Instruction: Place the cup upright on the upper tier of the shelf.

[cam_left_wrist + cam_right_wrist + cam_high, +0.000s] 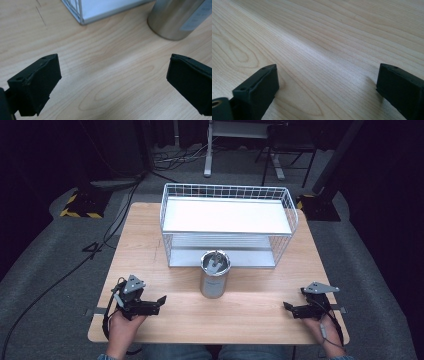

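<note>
Item: one brushed-metal cylindrical canister (215,275) with a pale label, standing upright on the light wooden desk (150,245), near its middle and just in front of the white wire-mesh two-tier shelf rack (227,222). A small dark-and-silver piece lay in its open top (too small to identify). In the left gripper view the canister (176,18) sat ahead and to the right of the jaws, with a corner of the rack (82,12) beside it.

Left gripper (159,302): held low over the near-left part of the desk, jaws spread wide, nothing between them; it pointed toward the canister but was well apart from it.

Right gripper (290,309): near the desk's right front edge, jaws likewise spread and empty, bare wood (324,45) ahead of them.

Handling note (a judgement): the step in hand appeared to be the approach to the canister. A good approach would keep the left gripper level, line its jaws up to either side of the cylinder at mid-height, below the rim, and close squarely, since smooth metal may slip or tip. The right gripper could steady it from the other side, clear of the rack wires.
</note>
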### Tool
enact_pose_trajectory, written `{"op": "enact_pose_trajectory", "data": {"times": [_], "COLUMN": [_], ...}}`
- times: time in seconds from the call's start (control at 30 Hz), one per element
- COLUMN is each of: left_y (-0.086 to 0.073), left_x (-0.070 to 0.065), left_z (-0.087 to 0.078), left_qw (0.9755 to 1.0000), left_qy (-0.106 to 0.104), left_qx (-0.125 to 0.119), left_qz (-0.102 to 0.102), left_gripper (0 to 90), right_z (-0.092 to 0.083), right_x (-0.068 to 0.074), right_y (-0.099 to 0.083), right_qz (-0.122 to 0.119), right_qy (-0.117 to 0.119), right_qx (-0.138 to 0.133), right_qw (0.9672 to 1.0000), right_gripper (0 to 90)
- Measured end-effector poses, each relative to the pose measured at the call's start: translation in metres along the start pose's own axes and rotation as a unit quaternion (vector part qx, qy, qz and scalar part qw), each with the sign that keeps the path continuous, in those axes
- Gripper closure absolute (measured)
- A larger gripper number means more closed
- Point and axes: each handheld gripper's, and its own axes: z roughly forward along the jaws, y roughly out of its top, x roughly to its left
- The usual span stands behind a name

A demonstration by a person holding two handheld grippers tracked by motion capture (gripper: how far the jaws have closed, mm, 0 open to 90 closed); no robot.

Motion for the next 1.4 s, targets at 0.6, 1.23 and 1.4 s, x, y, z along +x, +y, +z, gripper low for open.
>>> {"op": "enact_pose_trajectory", "data": {"times": [0.6,1.23,1.4], "left_y": [0.013,0.041,0.053], "left_x": [-0.013,-0.030,-0.040], "left_z": [-0.032,-0.022,-0.011], "left_qw": [0.9925,0.9889,0.9869], "left_qy": [-0.031,-0.067,-0.086], "left_qx": [-0.118,-0.128,-0.129], "left_qz": [0.001,0.031,0.046], "left_gripper": [0.0,0.1,0.1], "right_z": [0.000,0.000,0.000], "right_x": [0.000,0.000,0.000], "right_y": [0.000,0.000,0.000], "right_qz": [0.001,0.003,0.003], "right_qy": [-0.001,-0.001,-0.001], "right_qx": [-0.001,-0.002,-0.002], "right_qw": [1.0000,1.0000,1.0000], "right_gripper": [5.1,5.7,5.7]}}
